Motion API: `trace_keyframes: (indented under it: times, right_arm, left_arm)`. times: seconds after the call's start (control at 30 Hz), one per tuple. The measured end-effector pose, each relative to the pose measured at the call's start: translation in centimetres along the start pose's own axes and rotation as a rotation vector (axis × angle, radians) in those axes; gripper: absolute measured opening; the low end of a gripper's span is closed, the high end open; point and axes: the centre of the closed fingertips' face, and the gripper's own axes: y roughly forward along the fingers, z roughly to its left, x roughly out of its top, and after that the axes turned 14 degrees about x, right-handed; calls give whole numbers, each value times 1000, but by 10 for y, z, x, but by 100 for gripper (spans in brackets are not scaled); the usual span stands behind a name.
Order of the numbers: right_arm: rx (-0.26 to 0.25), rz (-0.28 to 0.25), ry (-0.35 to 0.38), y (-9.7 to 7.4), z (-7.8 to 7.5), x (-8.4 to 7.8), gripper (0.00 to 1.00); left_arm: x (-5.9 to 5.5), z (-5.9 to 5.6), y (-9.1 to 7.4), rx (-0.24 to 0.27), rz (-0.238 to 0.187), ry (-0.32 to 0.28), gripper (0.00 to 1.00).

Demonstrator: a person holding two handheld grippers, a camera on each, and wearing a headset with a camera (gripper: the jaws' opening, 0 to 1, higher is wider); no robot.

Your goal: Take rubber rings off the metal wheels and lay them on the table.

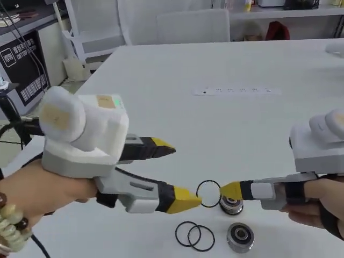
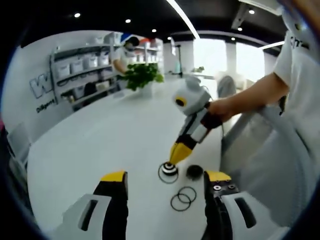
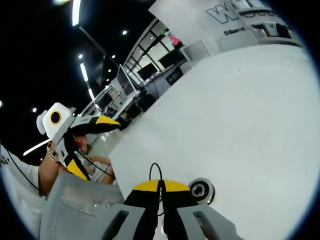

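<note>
My right gripper (image 1: 223, 189) is shut on a thin black rubber ring (image 1: 208, 193) and holds it just above a metal wheel (image 1: 231, 205). In the right gripper view the ring (image 3: 154, 172) rises as an arc from the shut right gripper (image 3: 160, 186), with the wheel (image 3: 200, 190) beside it. A second wheel (image 1: 240, 236) stands nearer me. Two loose rings (image 1: 194, 235) lie overlapping on the table. My left gripper (image 1: 181, 174) hangs open just left of the held ring, with nothing between its jaws. In the left gripper view, the left gripper (image 2: 165, 177) faces the wheels and the loose rings (image 2: 183, 198).
The white table (image 1: 215, 123) stretches away with a strip of printed paper (image 1: 236, 91) lying across its middle. White chairs (image 1: 193, 24) stand at the far edge. A plant (image 2: 142, 75) and a person (image 2: 123, 52) by shelves are beyond the table.
</note>
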Motion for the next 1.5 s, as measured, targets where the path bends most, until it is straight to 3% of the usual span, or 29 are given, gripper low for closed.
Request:
trace_keyframes:
  times: [0.23,0.47,0.67,1.17,1.5]
  right_arm:
    - [23,4,-15,4,9,1,0]
    - [46,11,-20,11,18,-1,0]
    - [71,39,-26,19,26,-9,0]
    - [106,162,-46,36,32,-39,0]
    - [70,247,-86,39,24,-56,0]
  left_arm:
    - [-30,19,-23,94,47,-44,64]
    - [-61,15,-41,112,120,-59,66]
    - [-71,7,-47,108,135,-91,66]
    - [-87,-9,-44,97,169,-149,67]
    - [-93,-11,-45,101,181,-161,67]
